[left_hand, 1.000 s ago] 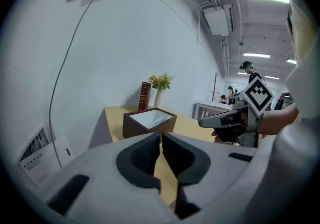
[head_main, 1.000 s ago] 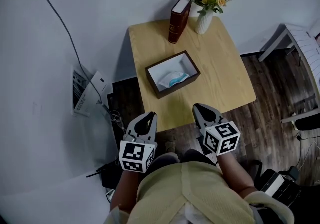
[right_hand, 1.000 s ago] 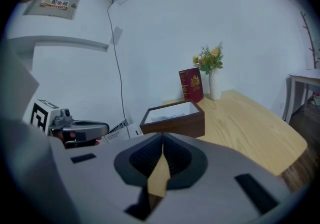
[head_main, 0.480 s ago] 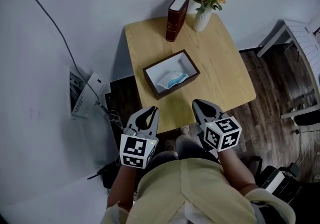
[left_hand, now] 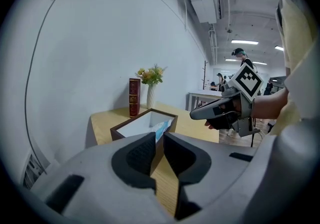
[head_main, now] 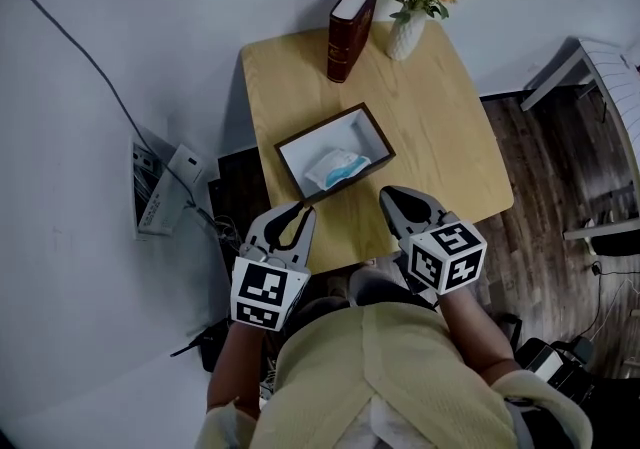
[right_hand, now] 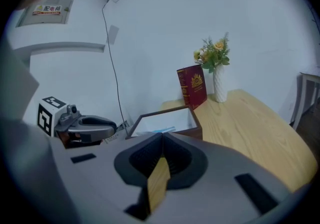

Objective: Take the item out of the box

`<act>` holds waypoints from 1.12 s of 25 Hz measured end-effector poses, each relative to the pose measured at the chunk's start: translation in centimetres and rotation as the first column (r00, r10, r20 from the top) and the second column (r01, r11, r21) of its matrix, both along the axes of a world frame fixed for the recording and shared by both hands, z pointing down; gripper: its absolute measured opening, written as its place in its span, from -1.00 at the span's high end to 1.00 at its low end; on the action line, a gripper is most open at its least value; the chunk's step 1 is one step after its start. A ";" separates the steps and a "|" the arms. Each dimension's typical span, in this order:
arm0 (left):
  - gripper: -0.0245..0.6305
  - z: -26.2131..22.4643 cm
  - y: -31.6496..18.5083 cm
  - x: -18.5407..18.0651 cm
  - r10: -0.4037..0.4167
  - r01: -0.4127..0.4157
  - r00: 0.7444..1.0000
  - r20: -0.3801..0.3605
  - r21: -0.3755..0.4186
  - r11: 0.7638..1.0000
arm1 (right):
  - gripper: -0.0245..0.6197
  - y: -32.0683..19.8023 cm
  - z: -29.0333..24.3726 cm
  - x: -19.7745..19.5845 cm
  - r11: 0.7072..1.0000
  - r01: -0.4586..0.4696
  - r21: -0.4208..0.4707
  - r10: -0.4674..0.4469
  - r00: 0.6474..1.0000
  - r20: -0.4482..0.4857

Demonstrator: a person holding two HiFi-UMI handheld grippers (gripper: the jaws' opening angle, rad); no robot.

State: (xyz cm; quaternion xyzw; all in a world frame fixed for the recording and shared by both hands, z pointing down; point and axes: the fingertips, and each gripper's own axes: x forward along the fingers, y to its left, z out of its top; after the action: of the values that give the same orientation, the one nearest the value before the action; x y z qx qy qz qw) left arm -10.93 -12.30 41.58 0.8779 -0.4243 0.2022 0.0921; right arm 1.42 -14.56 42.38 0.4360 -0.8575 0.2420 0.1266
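Behind the box [head_main: 342,136], book [head_main: 348,17] title illegible

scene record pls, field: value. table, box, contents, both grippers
table: light wood
box: dark rim, open top, centre-front of the table
item: white-and-blue packet lying inside the box
back edge: red book upright, vase of flowers beside it
left gripper: jaws a narrow gap apart, empty, short of the box
right gripper: jaws together, empty, short of the box
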 end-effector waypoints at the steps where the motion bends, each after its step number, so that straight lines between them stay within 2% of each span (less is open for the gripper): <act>1: 0.82 0.0 -0.3 0.2 0.004 -0.004 1.000 0.008 -0.002 1.000 | 0.83 -0.4 -0.1 0.1 1.000 0.010 -0.003 -0.010 1.000 0.003; 4: 0.82 0.2 -1.4 0.8 0.018 -0.017 0.999 0.037 -0.011 1.000 | 0.83 -1.6 -0.4 0.2 0.999 0.042 -0.007 -0.042 0.999 0.008; 10: 0.82 0.7 -2.8 2.0 0.100 -0.095 0.993 0.064 -0.073 0.993 | 0.83 -3.9 -0.6 0.1 0.995 0.102 -0.017 -0.102 0.994 0.026; 16: 0.79 1.4 -3.9 2.6 0.141 -0.128 0.980 0.142 -0.098 0.987 | 0.83 -5.4 -0.6 -0.4 0.988 0.150 -0.030 -0.148 0.988 0.048; 19: 0.63 2.6 -3.5 3.0 0.183 -0.159 0.970 0.160 -0.150 0.976 | 0.83 -6.2 -0.6 -0.8 0.985 0.166 -0.035 -0.164 0.985 0.055; 24: 0.60 3.1 -3.8 3.3 0.228 -0.193 0.956 0.183 -0.189 0.963 | 0.83 -7.0 -0.5 -1.5 0.980 0.194 -0.045 -0.191 0.979 0.071; 28: 0.56 3.0 -3.7 4.0 0.282 -0.243 0.943 0.174 -0.214 0.946 | 0.83 -7.3 -0.5 -1.8 0.977 0.207 -0.052 -0.203 0.976 0.077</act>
State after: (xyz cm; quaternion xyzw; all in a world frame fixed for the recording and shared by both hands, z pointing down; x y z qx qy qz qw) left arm -6.94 -16.03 44.59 0.8888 -0.2889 0.3404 0.1034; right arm -0.40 -21.90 41.92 0.3323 -0.8942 0.2686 0.1334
